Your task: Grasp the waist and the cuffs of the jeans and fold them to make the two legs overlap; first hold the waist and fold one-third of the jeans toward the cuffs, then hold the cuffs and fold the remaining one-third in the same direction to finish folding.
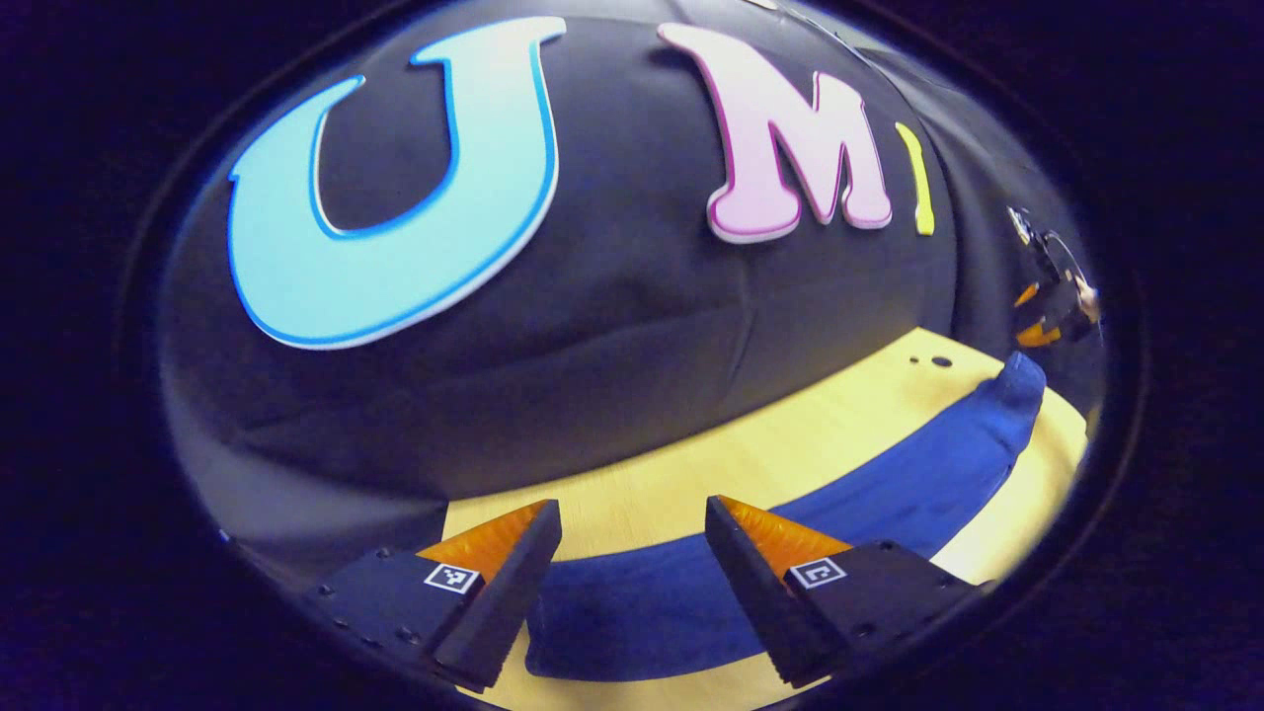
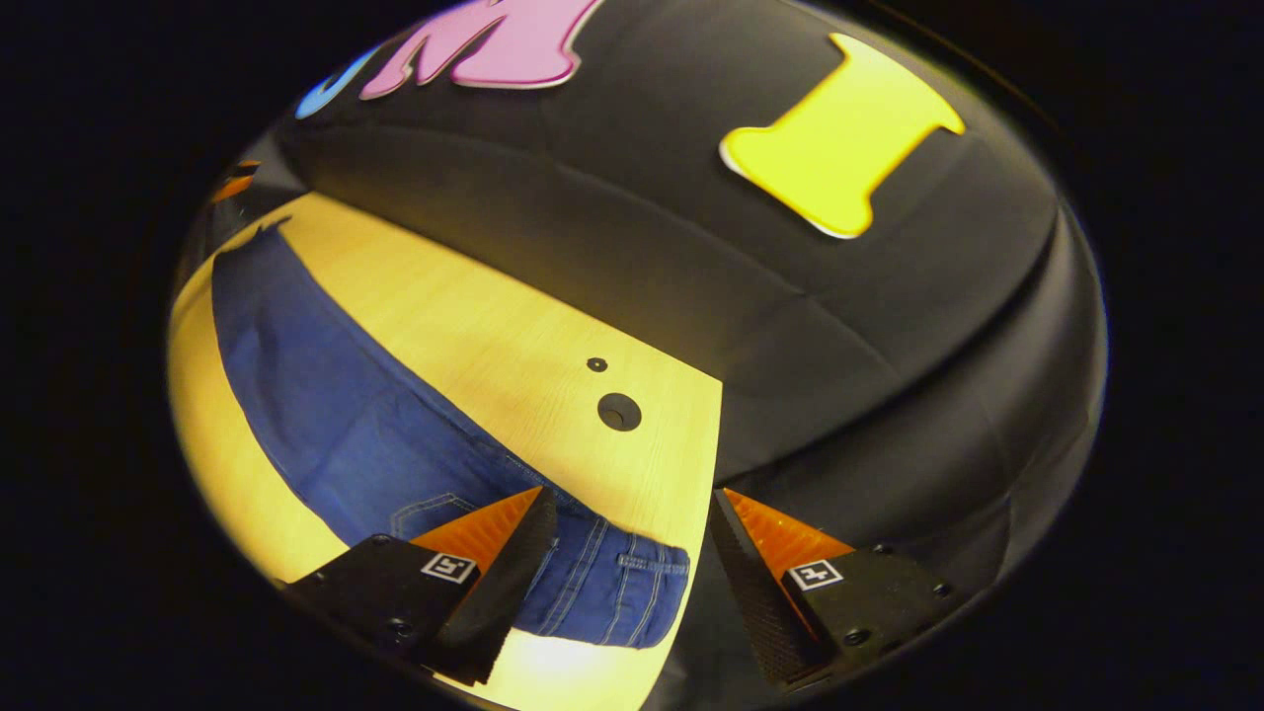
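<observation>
- Both grippers are held spread, nothing pinched: left gripper (image 1: 632, 583), right gripper (image 2: 632, 573).
- Jeans (image 2: 346, 415) are laid lengthwise on the counter (image 2: 513, 336); the waist (image 2: 612, 592) lies nearest the right gripper, the cuffs by the left.

Blue denim jeans (image 2: 365, 434), a matt woven cloth with raised double-stitched seams and a belt loop near the right tool (image 2: 632, 553), lie on a pale wood-grain bench (image 2: 513, 336) with a smooth, faintly sheened finish. Beyond the left tool (image 1: 632, 563), the booth wall (image 1: 612, 326) is matt black cloth, softly creased.
</observation>
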The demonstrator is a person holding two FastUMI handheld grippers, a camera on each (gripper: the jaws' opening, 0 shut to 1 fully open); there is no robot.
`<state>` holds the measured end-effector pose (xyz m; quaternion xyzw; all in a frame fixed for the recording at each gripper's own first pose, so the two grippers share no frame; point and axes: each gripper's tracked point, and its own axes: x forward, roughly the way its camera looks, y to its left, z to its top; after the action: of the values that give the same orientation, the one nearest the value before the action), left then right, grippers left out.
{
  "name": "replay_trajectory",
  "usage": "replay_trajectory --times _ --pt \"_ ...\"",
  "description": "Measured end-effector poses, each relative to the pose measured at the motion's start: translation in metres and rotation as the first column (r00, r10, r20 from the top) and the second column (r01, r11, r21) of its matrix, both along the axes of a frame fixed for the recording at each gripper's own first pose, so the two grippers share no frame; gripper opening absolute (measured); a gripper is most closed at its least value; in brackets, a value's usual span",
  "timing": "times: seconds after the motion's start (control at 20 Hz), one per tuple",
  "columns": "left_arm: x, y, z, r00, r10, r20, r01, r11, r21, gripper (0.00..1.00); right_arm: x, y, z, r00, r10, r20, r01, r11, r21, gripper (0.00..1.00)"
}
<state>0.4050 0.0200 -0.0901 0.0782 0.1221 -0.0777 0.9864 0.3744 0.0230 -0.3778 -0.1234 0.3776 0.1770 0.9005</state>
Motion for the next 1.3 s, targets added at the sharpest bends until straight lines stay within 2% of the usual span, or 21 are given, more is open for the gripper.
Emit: replay_trajectory --times 0.1,0.2,0.25,0.35,0.4,0.45,0.55,0.65,0.7,0.75,0.8,0.85,0.9,0.95,1.05,1.15,1.2,1.25,1.3 --pt "-0.028 -0.022 0.041 0.995 -0.029 0.095 0.034 0.998 -0.052 0.98 -0.020 -0.022 0.002 0.996 -0.087 -0.008 0.087 0.996 0.016 0.98" --pt "-0.055 -0.022 0.068 0.988 -0.017 0.155 0.032 0.995 -0.096 0.97 -0.043 -0.028 -0.006 0.979 -0.196 -0.055 0.200 0.975 0.098 0.98" --pt "-0.060 -0.027 0.072 0.986 -0.014 0.166 0.038 0.990 -0.139 0.97 -0.052 -0.029 -0.012 0.961 -0.259 -0.097 0.271 0.952 0.145 0.98" --pt "-0.090 -0.037 0.094 0.985 -0.025 0.168 0.060 0.977 -0.204 0.98 -0.070 -0.028 -0.021 0.912 -0.368 -0.183 0.405 0.882 0.241 0.98" --pt "-0.105 -0.032 0.106 0.984 -0.005 0.180 0.043 0.977 -0.210 0.98 -0.070 -0.024 -0.029 0.880 -0.418 -0.227 0.471 0.831 0.295 0.98" --pt "-0.121 -0.023 0.116 0.979 0.020 0.205 0.024 0.977 -0.211 0.98 -0.072 -0.024 -0.033 0.834 -0.473 -0.284 0.549 0.763 0.341 0.98" --pt "-0.141 -0.031 0.124 0.968 0.032 0.250 0.027 0.974 -0.226 0.98 -0.081 -0.023 -0.050 0.719 -0.556 -0.417 0.694 0.602 0.394 0.98" --pt "-0.160 -0.032 0.133 0.954 0.054 0.296 0.019 0.971 -0.238 0.98 -0.089 -0.032 -0.074 0.603 -0.602 -0.524 0.798 0.465 0.384 0.98" --pt "-0.167 -0.030 0.137 0.947 0.069 0.315 0.011 0.969 -0.245 0.98 -0.094 -0.037 -0.088 0.552 -0.618 -0.560 0.834 0.419 0.359 0.98" --pt "-0.169 -0.035 0.139 0.943 0.089 0.321 -0.001 0.964 -0.264 0.97 -0.099 -0.043 -0.103 0.512 -0.628 -0.586 0.859 0.388 0.334 0.98" --pt "-0.171 -0.042 0.140 0.945 0.091 0.315 0.005 0.957 -0.290 0.97 -0.103 -0.045 -0.117 0.480 -0.634 -0.606 0.877 0.364 0.313 0.98" --pt "-0.173 -0.055 0.140 0.946 0.081 0.313 0.027 0.944 -0.329 0.97 -0.103 -0.045 -0.127 0.459 -0.634 -0.622 0.888 0.347 0.301 0.92" --pt "-0.170 -0.066 0.139 0.949 0.077 0.305 0.043 0.928 -0.371 0.95 -0.103 -0.045 -0.138 0.451 -0.631 -0.631 0.892 0.347 0.291 0.98" --pt "-0.163 -0.074 0.134 0.955 0.078 0.288 0.049 0.912 -0.408 0.94 -0.099 -0.043 -0.145 0.449 -0.627 -0.637 0.893 0.344 0.292 0.98" --pt "-0.158 -0.076 0.128 0.962 0.108 0.251 0.009 0.905 -0.425 0.94 -0.087 -0.051 -0.145 0.440 -0.644 -0.626 0.898 0.295 0.327 1.00" --pt "-0.158 -0.076 0.123 0.964 0.140 0.228 -0.042 0.921 -0.387 0.94 -0.086 -0.054 -0.141 0.449 -0.631 -0.633 0.893 0.288 0.346 0.89" --pt "-0.159 -0.078 0.123 0.964 0.143 0.225 -0.054 0.931 -0.360 0.96 -0.088 -0.054 -0.139 0.463 -0.614 -0.640 0.886 0.307 0.346 0.78" --pt "-0.160 -0.080 0.123 0.963 0.148 0.227 -0.065 0.939 -0.337 0.96 -0.083 -0.059 -0.133 0.471 -0.623 -0.625 0.881 0.301 0.364 0.68" --pt "-0.161 -0.081 0.125 0.961 0.151 0.230 -0.071 0.944 -0.323 0.96 -0.083 -0.056 -0.129 0.487 -0.612 -0.623 0.873 0.316 0.372 0.58"
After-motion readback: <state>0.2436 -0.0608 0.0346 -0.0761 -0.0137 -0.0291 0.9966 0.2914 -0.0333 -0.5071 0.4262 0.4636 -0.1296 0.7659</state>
